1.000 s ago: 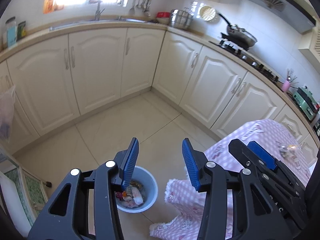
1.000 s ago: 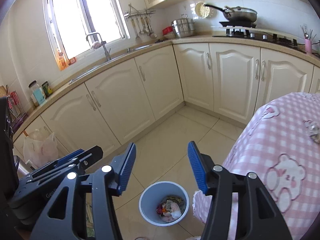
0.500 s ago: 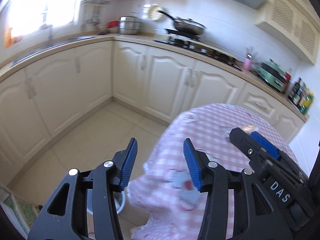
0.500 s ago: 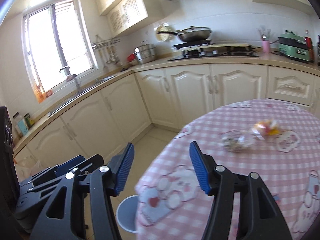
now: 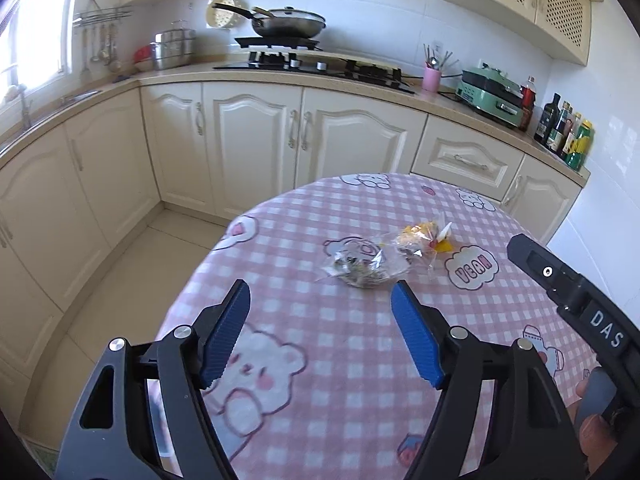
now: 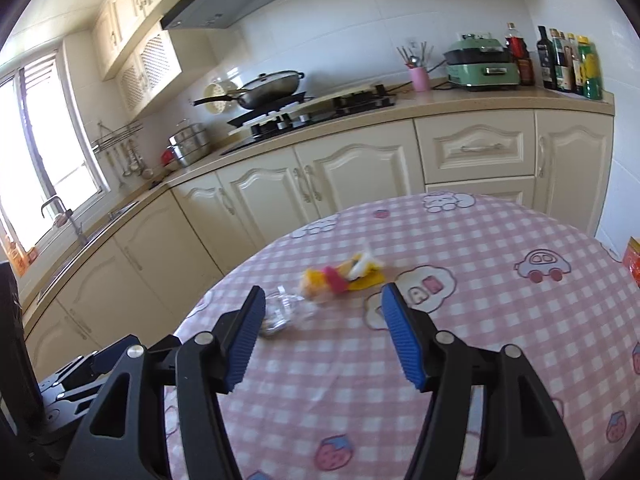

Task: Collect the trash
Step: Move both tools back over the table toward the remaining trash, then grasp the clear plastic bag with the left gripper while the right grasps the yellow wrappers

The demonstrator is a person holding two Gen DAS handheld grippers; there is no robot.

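1. As both of my tools hang over the near side of the table (image 5: 360, 420), nothing sits between the jaws of either: my left gripper (image 5: 320, 334) has just been spreading wider and is gaping and empty, and my right gripper (image 6: 322, 338) has also just been opening, likewise empty.
2. Just past the fingertips lies the trash, two pieces on the pink checked cloth: a clear wrapper (image 5: 358, 268) with dark bits inside, and touching it on the far side a yellow wrapper (image 5: 424, 236). From the right wrist view the clear wrapper (image 6: 286, 312) sits close to my left-hand pad, the yellow wrapper (image 6: 340, 278) further on.
3. I judge the step in hand to be the approach for a pick. Crinkly film will slip and spring, so I would come down with the pads straddling the bunched middle of one piece, keep them off the cloth so I don't pinch it, and close slowly.
4. One piece per gripper looks sensible: clear for the left, yellow for the right.
5. Further off, at the right edge of the table, one red box (image 6: 632, 260) is partly cut off; I cannot tell whether it is trash.
6. Beyond stand the cabinets (image 5: 256, 148) and the counter with one pan (image 5: 288, 24).
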